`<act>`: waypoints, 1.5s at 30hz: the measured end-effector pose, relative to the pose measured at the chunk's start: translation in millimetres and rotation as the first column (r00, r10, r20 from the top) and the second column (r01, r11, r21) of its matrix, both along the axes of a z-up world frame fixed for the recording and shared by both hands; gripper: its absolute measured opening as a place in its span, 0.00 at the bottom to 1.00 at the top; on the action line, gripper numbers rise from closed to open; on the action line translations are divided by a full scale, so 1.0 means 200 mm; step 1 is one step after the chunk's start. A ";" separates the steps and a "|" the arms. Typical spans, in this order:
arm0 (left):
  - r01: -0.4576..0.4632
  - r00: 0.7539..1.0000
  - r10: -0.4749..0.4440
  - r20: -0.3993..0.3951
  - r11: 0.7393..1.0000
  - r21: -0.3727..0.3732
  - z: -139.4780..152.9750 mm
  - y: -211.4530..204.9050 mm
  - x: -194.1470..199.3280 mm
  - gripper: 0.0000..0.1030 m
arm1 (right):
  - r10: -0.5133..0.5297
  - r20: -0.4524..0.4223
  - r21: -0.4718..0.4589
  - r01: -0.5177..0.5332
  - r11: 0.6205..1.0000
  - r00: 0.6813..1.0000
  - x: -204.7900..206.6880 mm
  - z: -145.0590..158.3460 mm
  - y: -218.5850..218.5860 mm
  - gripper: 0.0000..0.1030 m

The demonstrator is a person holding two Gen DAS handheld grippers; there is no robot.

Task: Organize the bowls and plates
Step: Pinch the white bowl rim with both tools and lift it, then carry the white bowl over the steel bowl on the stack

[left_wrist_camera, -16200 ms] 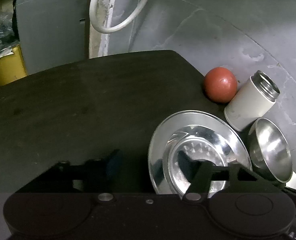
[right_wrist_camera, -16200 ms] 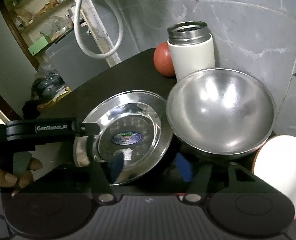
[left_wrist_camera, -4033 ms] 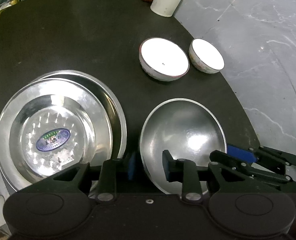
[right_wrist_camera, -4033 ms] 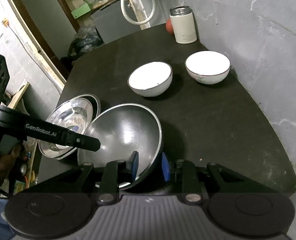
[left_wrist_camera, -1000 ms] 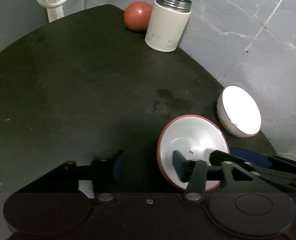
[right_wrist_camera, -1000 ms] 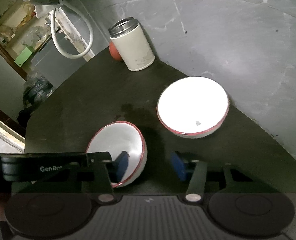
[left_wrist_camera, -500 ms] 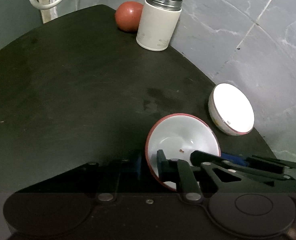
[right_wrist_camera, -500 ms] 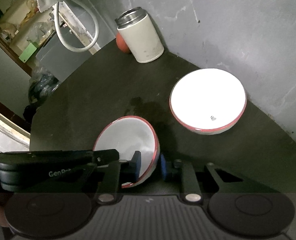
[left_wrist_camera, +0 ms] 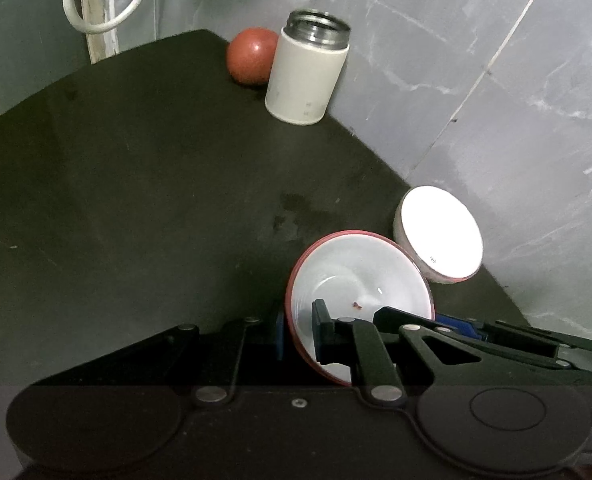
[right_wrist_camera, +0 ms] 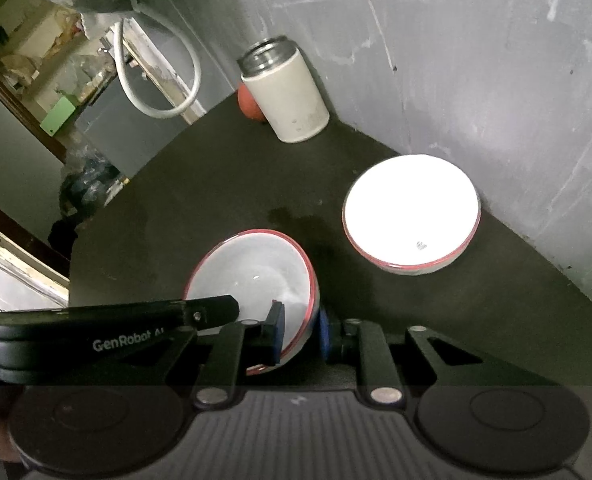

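Note:
A white bowl with a red rim (left_wrist_camera: pixel 360 280) (right_wrist_camera: pixel 255 272) is tilted above the dark table (left_wrist_camera: pixel 135 200), pinched on opposite sides by both grippers. My left gripper (left_wrist_camera: pixel 298 334) is shut on its left rim, one pad inside and one outside. My right gripper (right_wrist_camera: pixel 300 336) is shut on its right rim; in the left wrist view its blue-padded fingers (left_wrist_camera: pixel 456 326) reach in from the right. A second white red-rimmed bowl (left_wrist_camera: pixel 440 240) (right_wrist_camera: pixel 412 220) stands upright on the table by the wall, apart from both grippers.
A white steel-rimmed flask (left_wrist_camera: pixel 306 74) (right_wrist_camera: pixel 285 96) and a red ball (left_wrist_camera: pixel 251 56) stand at the table's far corner against the grey wall (left_wrist_camera: pixel 476 60). A white hose (right_wrist_camera: pixel 155 68) hangs behind. The table edge runs close along the wall on the right.
Both grippers closed on the nearer white bowl's rim within the last second, and it now sits tilted and lifted. Earlier, the steel plates and steel bowl were handled.

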State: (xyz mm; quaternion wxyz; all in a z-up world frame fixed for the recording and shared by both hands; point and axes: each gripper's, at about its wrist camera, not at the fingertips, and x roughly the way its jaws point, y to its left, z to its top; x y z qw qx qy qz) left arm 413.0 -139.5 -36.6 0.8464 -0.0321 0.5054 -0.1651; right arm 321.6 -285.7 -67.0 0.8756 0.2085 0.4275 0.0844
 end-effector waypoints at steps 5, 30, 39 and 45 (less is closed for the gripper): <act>-0.008 1.000 0.008 0.014 1.000 -0.022 0.07 0.02 -0.05 0.14 | -0.001 0.017 0.015 0.001 1.000 1.000 -0.04 0.05 -0.02 0.19; 0.025 0.999 -0.029 -0.042 0.996 -0.084 0.18 0.04 -0.46 0.14 | 0.092 0.012 0.006 -0.092 0.996 0.996 -0.47 0.17 -0.06 0.19; 0.065 0.989 -0.071 -0.132 0.997 -0.050 0.11 0.00 -0.53 0.14 | 0.125 -0.051 -0.013 -0.126 0.992 0.991 -0.56 0.11 -0.07 0.19; 0.077 0.981 -0.083 -0.174 0.996 -0.039 0.06 -0.01 -0.55 0.14 | 0.130 -0.083 -0.015 -0.132 0.991 0.988 -0.58 0.08 -0.07 0.19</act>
